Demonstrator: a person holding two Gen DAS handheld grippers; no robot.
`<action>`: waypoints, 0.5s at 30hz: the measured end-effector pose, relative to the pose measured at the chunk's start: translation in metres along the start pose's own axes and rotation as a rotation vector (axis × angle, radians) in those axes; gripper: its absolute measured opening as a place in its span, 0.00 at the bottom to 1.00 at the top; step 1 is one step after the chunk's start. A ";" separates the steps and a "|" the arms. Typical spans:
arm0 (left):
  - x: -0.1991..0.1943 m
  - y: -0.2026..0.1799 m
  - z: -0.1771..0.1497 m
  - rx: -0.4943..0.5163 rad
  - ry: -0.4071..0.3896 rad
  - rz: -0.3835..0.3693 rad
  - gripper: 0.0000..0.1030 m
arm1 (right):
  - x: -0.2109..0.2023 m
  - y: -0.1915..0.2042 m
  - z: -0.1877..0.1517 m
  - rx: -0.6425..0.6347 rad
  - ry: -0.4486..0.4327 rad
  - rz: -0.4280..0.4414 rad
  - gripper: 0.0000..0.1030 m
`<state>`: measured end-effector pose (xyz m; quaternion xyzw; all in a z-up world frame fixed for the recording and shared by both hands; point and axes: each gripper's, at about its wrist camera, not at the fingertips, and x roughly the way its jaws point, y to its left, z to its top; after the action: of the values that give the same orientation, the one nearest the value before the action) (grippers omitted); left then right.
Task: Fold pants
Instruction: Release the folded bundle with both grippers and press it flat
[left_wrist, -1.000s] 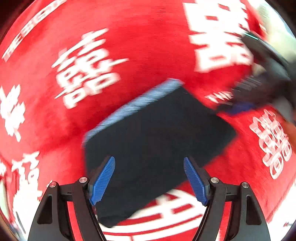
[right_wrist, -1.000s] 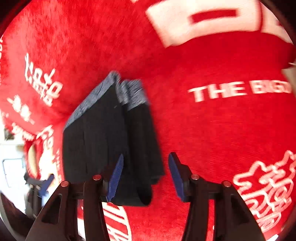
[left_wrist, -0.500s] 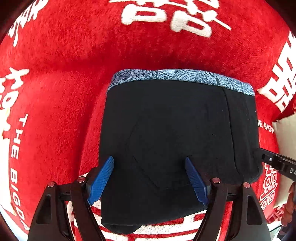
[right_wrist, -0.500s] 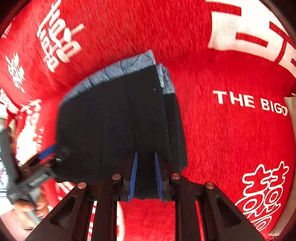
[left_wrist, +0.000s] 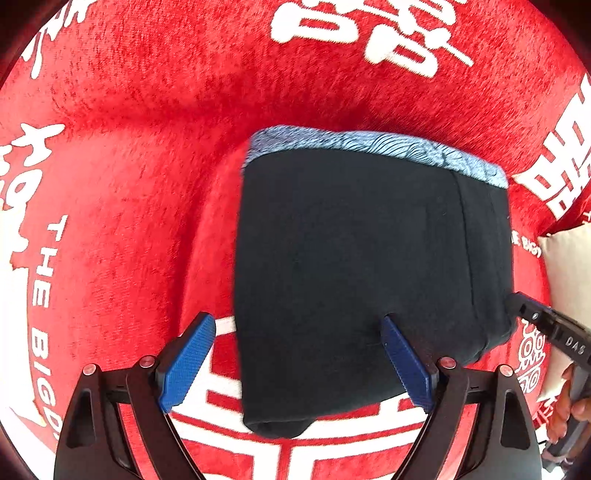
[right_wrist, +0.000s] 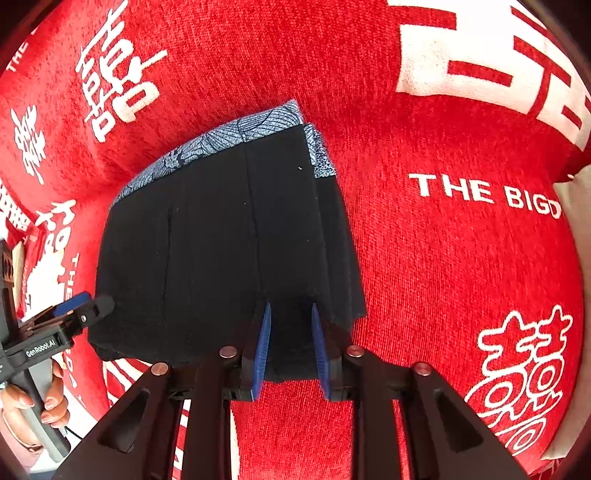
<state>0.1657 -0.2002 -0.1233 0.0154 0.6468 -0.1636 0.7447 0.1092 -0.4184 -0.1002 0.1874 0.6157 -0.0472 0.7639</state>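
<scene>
The folded black pants with a blue patterned waistband (left_wrist: 369, 266) lie on the red printed cloth (left_wrist: 129, 184). The right gripper (right_wrist: 290, 347) pinches their near edge, jaws just easing, while the left gripper (left_wrist: 295, 363), just widening, stands wide and empty. A careless tug could undo the layers.

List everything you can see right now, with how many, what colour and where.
Pants: one pair, black, folded flat on the red cloth.
Waistband: one, blue patterned, along the pants' far edge.
Cloth: one, red with white characters and lettering, covering the surface.
Pale surface: one, cream, past the cloth's edge in the left wrist view.
Left gripper: one, black with blue pads, jaws wide open over the pants' near edge.
Right gripper: one, black with blue pads, pinching the pants' near edge.
Hand: one, holding the left gripper's handle.
</scene>
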 end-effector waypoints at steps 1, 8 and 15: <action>0.000 0.004 -0.001 -0.003 0.004 -0.001 0.89 | 0.000 -0.001 -0.001 0.000 -0.001 -0.001 0.25; 0.002 0.009 0.000 0.004 0.017 0.012 0.89 | -0.004 -0.006 -0.006 0.011 0.017 -0.035 0.46; -0.001 0.004 0.004 0.001 0.029 0.013 0.89 | -0.012 -0.024 -0.012 0.050 0.046 0.008 0.47</action>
<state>0.1700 -0.1974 -0.1222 0.0226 0.6571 -0.1587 0.7365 0.0883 -0.4387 -0.0965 0.2099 0.6309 -0.0553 0.7449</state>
